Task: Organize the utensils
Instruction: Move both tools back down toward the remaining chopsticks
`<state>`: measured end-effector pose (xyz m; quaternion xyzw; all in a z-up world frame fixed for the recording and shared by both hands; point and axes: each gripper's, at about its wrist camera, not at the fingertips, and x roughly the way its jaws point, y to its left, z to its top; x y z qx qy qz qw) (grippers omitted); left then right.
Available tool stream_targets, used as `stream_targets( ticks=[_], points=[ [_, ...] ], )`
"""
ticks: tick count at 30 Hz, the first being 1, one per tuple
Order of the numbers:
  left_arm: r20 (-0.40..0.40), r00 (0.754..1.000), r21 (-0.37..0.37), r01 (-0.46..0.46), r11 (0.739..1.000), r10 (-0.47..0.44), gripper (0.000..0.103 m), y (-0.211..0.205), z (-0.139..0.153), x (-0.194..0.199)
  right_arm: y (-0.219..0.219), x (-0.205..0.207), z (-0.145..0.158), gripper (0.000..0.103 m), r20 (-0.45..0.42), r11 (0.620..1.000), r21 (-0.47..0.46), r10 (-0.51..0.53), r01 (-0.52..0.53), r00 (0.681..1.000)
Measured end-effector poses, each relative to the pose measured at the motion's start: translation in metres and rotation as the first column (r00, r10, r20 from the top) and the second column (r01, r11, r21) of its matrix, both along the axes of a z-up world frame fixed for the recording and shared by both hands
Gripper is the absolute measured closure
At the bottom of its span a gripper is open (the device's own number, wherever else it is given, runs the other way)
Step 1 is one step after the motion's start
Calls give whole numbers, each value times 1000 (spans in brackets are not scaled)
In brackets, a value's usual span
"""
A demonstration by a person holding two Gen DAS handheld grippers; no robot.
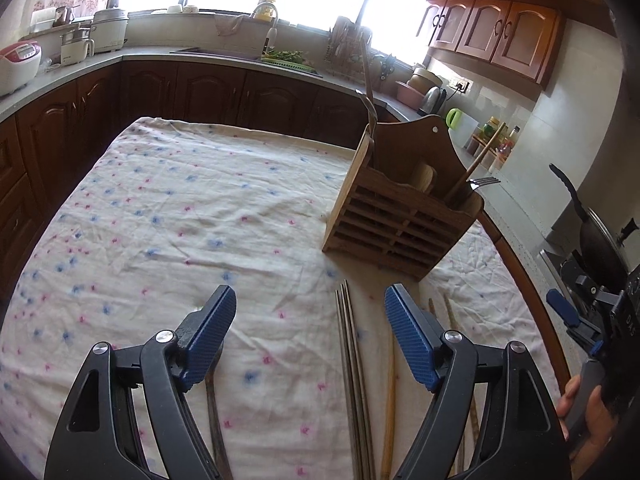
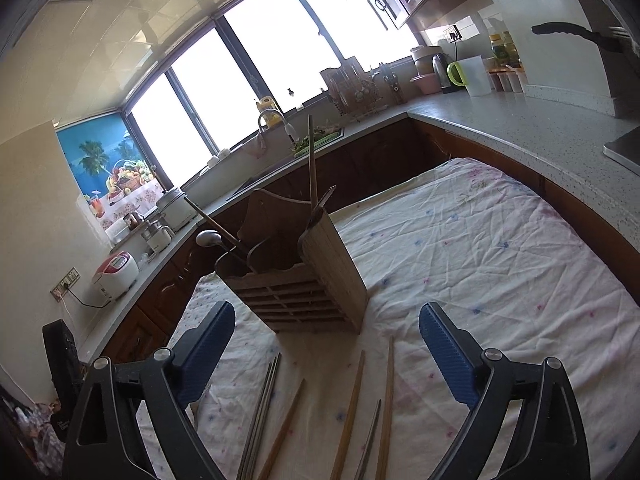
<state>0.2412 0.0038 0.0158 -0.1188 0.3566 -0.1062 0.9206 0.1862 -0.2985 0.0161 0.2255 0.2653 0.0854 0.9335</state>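
A wooden utensil holder (image 1: pixel 400 216) (image 2: pixel 304 280) stands on the floral cloth (image 1: pixel 180 220) (image 2: pixel 480 260). It holds a fork (image 1: pixel 484 182), a ladle (image 2: pixel 208 237) and wooden sticks. Metal chopsticks (image 1: pixel 352 352) (image 2: pixel 262 408) and wooden chopsticks (image 1: pixel 390 412) (image 2: pixel 386 400) lie loose on the cloth in front of it. My left gripper (image 1: pixel 308 340) is open and empty above the metal chopsticks. My right gripper (image 2: pixel 326 356) is open and empty above the loose chopsticks, and part of it shows at the right edge of the left wrist view (image 1: pixel 580 312).
Kitchen counters (image 2: pixel 520 120) wrap around the table. On them stand a rice cooker (image 1: pixel 18 64) (image 2: pixel 116 272), pots (image 1: pixel 108 28), a sink with greens (image 1: pixel 286 58), a dish rack (image 2: pixel 352 88), a kettle (image 2: pixel 444 68) and a dark pan (image 1: pixel 596 236).
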Motion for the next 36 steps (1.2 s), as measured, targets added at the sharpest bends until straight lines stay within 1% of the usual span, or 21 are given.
stream_targets(
  ticks=[4, 8, 12, 15, 22, 27, 28, 30, 32, 33, 34, 35, 36],
  points=[
    [-15, 1000, 21, 10, 1000, -10, 24, -2, -8, -19, -3, -22, -16, 8, -51, 1000, -9, -3, 3, 999],
    [-38, 999, 27, 31, 999, -30, 24, -5, -17, -36, -2, -39, -30, 8, -98, 1000, -31, -1, -2, 995],
    [-49, 997, 55, 56, 997, -53, 24, -12, -25, -50, 4, -53, -38, 8, -127, 998, -62, 10, -18, 992],
    [-61, 996, 59, 68, 996, -65, 24, -16, -29, -56, 5, -57, -43, 8, -140, 998, -66, 14, -24, 990],
    [-74, 995, 74, 78, 994, -72, 24, -23, -32, -56, 3, -57, -44, 8, -141, 998, -62, 13, -22, 990],
    [-97, 993, 99, 74, 992, -64, 24, -27, -35, -39, 4, -48, -46, 10, -145, 997, -68, 18, -28, 989],
    [-103, 992, 100, 79, 992, -68, 24, -28, -35, -34, 5, -45, -46, 12, -146, 997, -75, 18, -30, 989],
    [-117, 990, 99, 87, 991, -76, 24, -30, -37, -24, 7, -37, -47, 20, -159, 995, -97, 20, -36, 987],
    [-131, 988, 105, 92, 990, -78, 25, -33, -39, -14, 7, -26, -50, 33, -179, 993, -108, 24, -44, 984],
    [-137, 988, 110, 92, 990, -77, 25, -34, -39, -8, 7, -21, -51, 37, -190, 992, -114, 23, -45, 981],
    [-144, 986, 113, 96, 989, -79, 26, -36, -40, -3, 7, -15, -51, 43, -200, 991, -122, 22, -48, 980],
    [-152, 985, 115, 102, 988, -84, 29, -37, -42, 3, 7, -9, -52, 47, -207, 991, -127, 24, -51, 978],
    [-161, 983, 118, 107, 987, -87, 32, -39, -43, 9, 7, -3, -53, 49, -214, 990, -131, 25, -54, 976]
  ],
)
